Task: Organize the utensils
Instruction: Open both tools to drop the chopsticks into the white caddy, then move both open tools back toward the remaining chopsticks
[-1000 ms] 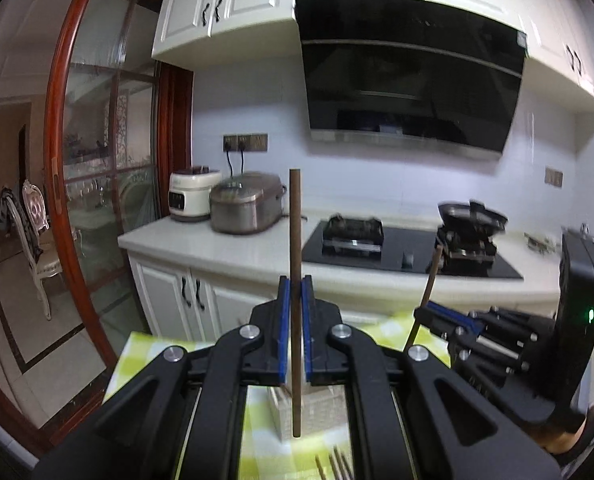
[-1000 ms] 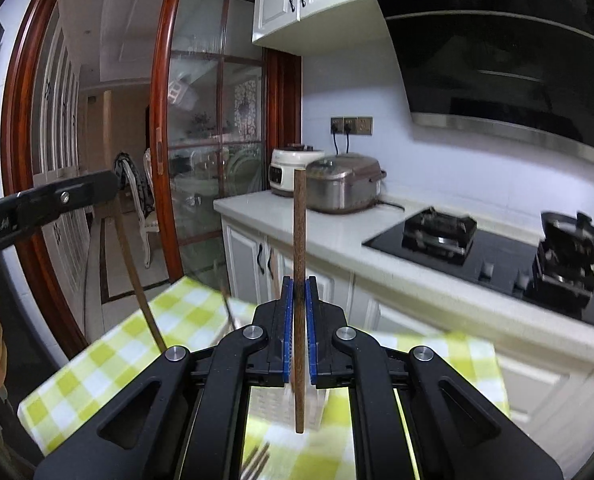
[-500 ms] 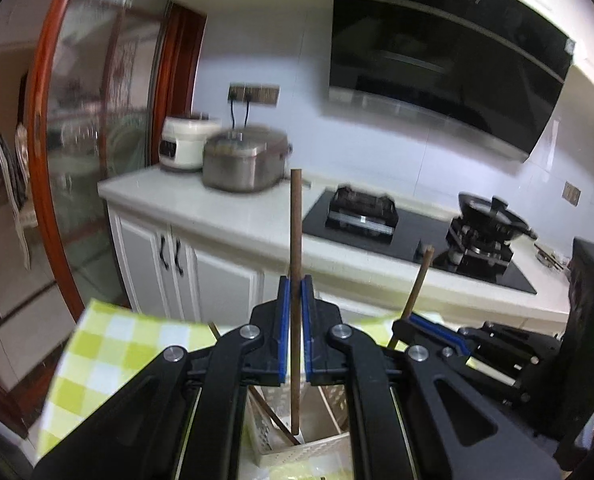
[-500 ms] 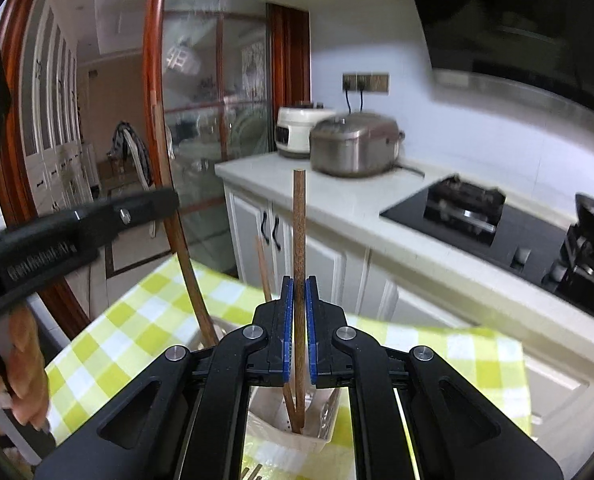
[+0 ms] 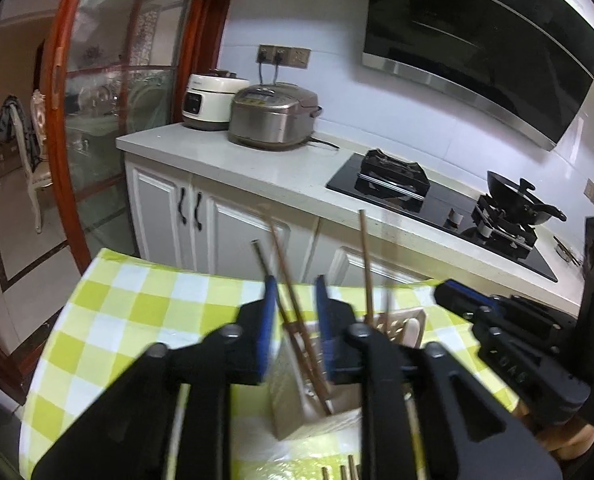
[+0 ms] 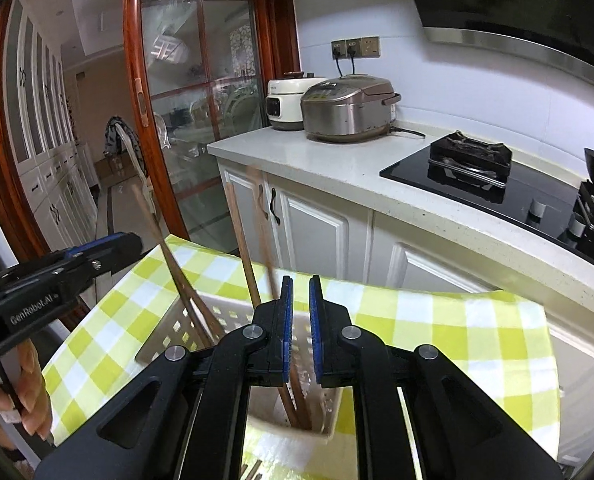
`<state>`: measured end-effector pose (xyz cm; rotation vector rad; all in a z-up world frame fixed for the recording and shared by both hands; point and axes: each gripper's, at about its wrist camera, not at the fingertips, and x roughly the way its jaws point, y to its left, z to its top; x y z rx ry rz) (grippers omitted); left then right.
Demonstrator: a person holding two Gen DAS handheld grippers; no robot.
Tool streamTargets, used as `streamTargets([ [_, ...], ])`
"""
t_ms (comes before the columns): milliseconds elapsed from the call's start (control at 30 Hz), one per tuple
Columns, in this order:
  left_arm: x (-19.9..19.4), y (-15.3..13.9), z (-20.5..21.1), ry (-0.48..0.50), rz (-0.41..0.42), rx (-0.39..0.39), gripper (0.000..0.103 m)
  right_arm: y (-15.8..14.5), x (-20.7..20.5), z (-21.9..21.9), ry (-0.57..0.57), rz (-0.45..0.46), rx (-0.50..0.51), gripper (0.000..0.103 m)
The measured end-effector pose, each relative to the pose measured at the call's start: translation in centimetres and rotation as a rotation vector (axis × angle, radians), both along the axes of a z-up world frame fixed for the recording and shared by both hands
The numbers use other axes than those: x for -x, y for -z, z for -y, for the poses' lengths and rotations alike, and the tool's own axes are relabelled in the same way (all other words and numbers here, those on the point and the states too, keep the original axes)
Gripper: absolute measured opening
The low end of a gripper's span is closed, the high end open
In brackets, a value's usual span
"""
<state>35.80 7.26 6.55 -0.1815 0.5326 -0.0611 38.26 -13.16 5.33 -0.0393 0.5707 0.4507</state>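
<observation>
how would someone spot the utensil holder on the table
Find the table with the yellow-green checked cloth before the white counter. The holder is the white perforated plastic box on it, the only thing with brown chopsticks standing in it.

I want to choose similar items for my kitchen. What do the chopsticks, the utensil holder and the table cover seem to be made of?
Chopsticks: probably wood or bamboo, a matte brown with no shine.
Utensil holder: likely moulded plastic, cream, with regular square holes in its wall.
Table cover: green and white check; its edge hangs softly, so cloth or soft vinyl, cannot tell which.
</observation>
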Motion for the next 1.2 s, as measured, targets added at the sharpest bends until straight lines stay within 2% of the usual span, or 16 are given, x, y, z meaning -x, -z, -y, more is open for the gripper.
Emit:
streamTargets([
  [33, 0.9, -0.1, -0.4, -0.015, 0.010, 0.001, 0.040, 0.0, 0.6, 0.4, 0.006, 0.004, -0.004, 0.010],
  [67, 1.8, -0.1, -0.7, -0.034, 0.021, -0.001, 0.046, 0.0, 1.2, 0.7, 0.011, 0.007, -0.008, 0.012],
  [100, 2.9, 0.0, -1.0, -0.061, 0.034, -0.008, 0.059, 0.2, 2.1, 1.1, 0.016, 0.009, -0.012, 0.012],
  [233, 7.2, 0.8, -1.5, -0.138, 0.073, -0.062, 0.088, 2.0, 5.6, 2.6, 0.036, -0.003, -0.015, 0.013],
  [333, 10.6, 2.4, -1.2, -0.174, 0.090, -0.125, 0.098, 4.4, 8.1, 3.1, 0.046, -0.042, -0.014, 0.014],
  [433, 13.0, 4.5, -1.0, -0.180, 0.064, -0.152, 0.098, 7.1, 10.2, 2.9, 0.039, -0.091, -0.013, 0.014],
  [467, 13.7, 5.2, -1.1, -0.181, 0.051, -0.145, 0.098, 8.0, 10.8, 2.9, 0.040, -0.108, -0.014, 0.020],
  [500, 14.4, 5.9, -1.2, -0.177, 0.040, -0.134, 0.098, 9.1, 11.4, 2.9, 0.044, -0.132, -0.017, 0.034],
  [567, 16.0, 7.6, -1.3, -0.171, 0.014, -0.110, 0.098, 11.2, 12.5, 2.9, 0.047, -0.177, -0.027, 0.044],
  [733, 18.6, 10.4, -1.1, -0.174, -0.016, -0.098, 0.098, 14.3, 13.8, 2.2, 0.068, -0.234, 0.011, 0.044],
  [833, 19.5, 11.3, -0.7, -0.176, -0.017, -0.121, 0.098, 15.0, 14.7, 1.8, 0.088, -0.247, 0.012, 0.042],
  [900, 19.7, 11.8, -0.4, -0.169, -0.023, -0.132, 0.098, 15.2, 14.7, 1.4, 0.092, -0.247, 0.017, 0.032],
  [1000, 19.9, 12.3, -0.3, -0.161, -0.030, -0.147, 0.098, 15.4, 15.1, 0.6, 0.091, -0.247, 0.026, 0.023],
  [1200, 20.1, 12.7, -1.2, -0.167, -0.039, -0.143, 0.098, 15.9, 15.3, -0.7, 0.084, -0.264, 0.045, 0.013],
])
